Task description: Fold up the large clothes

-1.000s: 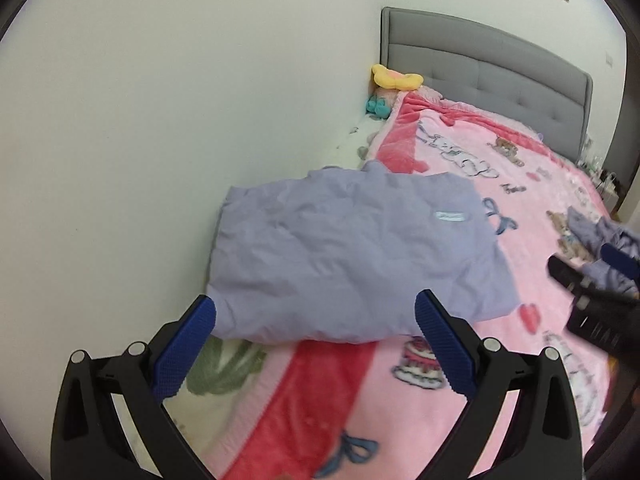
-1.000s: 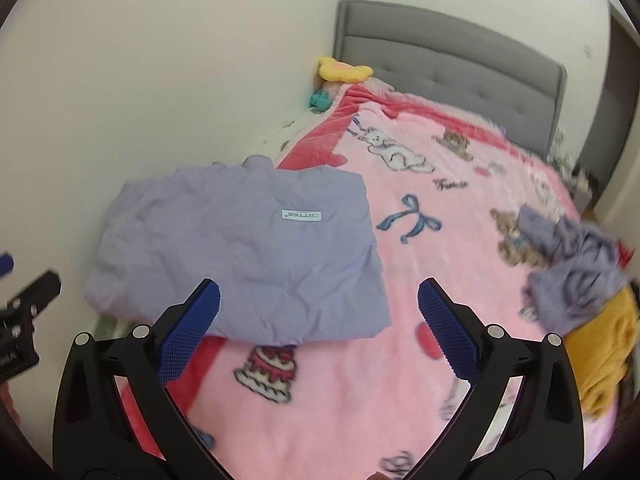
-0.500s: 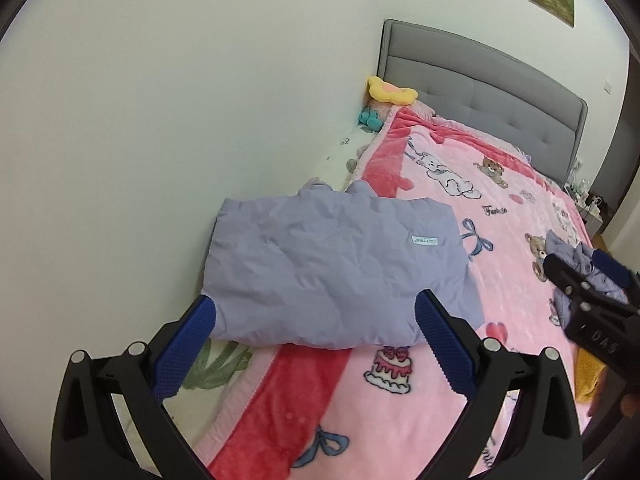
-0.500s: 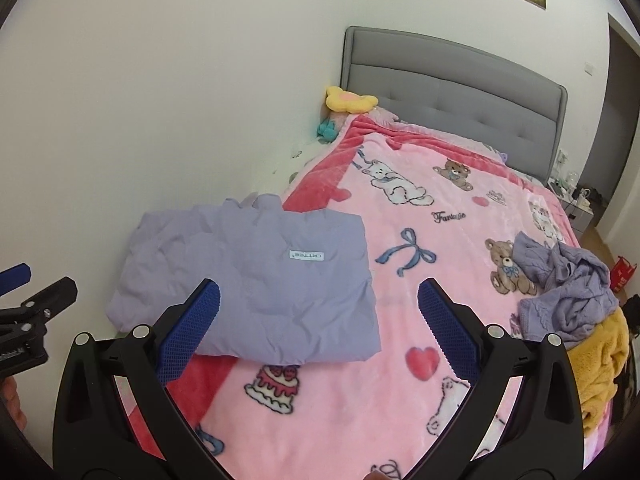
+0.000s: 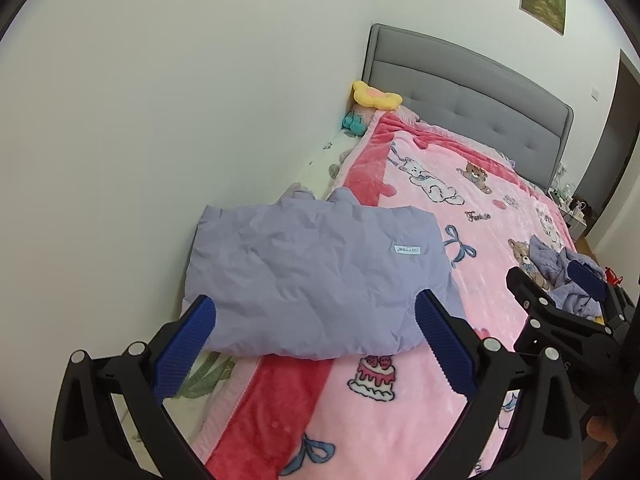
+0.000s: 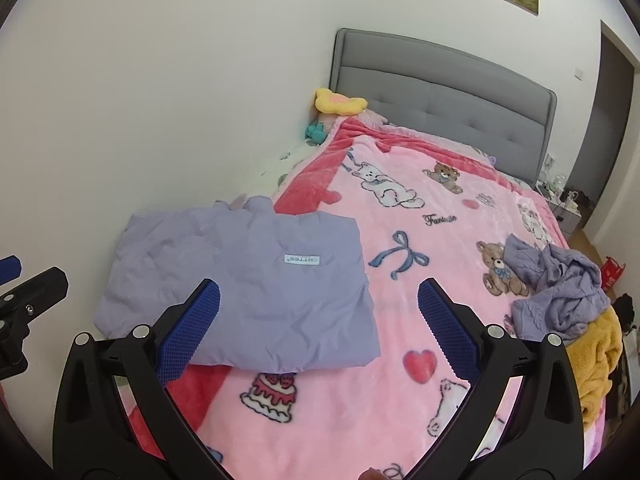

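Observation:
A folded lilac jacket [image 5: 312, 280] lies flat on the pink blanket [image 5: 480, 208] at the bed's wall side; it also shows in the right wrist view [image 6: 248, 284]. My left gripper [image 5: 316, 344] is open and empty, held above the jacket's near edge. My right gripper [image 6: 318, 328] is open and empty, above the jacket's near right corner. A crumpled lilac knit garment [image 6: 556, 292] and a yellow garment [image 6: 596, 364] lie in a pile at the bed's right side. The right gripper also shows in the left wrist view [image 5: 560, 296].
A white wall [image 5: 160, 120] runs along the bed's left side. A grey headboard [image 6: 440, 92] stands at the far end with a yellow plush [image 6: 340, 101] and a teal toy [image 6: 316, 132]. A nightstand [image 6: 564, 204] stands at the far right.
Both grippers have pulled back and up from the jacket, so more of the bed and wall shows. The jacket has not moved. Both stay open.

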`<move>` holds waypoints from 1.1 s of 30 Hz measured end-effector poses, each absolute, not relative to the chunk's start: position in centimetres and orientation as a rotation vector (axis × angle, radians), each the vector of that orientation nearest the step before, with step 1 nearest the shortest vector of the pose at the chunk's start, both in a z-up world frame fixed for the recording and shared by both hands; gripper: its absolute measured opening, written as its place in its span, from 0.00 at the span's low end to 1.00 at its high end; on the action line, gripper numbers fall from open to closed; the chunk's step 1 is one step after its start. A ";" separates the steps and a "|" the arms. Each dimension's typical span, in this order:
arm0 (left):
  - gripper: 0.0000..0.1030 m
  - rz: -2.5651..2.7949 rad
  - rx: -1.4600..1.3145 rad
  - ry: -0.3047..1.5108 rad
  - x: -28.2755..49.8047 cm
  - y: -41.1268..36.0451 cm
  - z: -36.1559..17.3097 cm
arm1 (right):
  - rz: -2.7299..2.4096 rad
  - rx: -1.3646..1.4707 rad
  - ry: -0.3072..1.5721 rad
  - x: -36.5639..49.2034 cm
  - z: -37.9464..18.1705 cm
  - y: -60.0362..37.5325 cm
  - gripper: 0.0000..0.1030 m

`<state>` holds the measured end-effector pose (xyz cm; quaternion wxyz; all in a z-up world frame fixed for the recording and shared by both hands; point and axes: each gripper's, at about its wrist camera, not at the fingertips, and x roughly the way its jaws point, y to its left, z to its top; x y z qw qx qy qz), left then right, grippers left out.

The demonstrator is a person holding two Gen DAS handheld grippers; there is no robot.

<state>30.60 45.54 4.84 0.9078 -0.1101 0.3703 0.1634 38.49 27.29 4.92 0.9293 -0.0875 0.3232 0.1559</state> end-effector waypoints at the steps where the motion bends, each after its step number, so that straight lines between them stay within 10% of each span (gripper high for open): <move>1: 0.95 0.338 -0.218 0.765 30.6 45.5 4.8 | 0.325 -0.179 0.664 38.5 4.9 27.3 0.92; 33: 0.95 0.351 -0.199 0.762 30.6 45.8 5.0 | 0.329 -0.237 0.658 37.9 5.1 28.8 0.92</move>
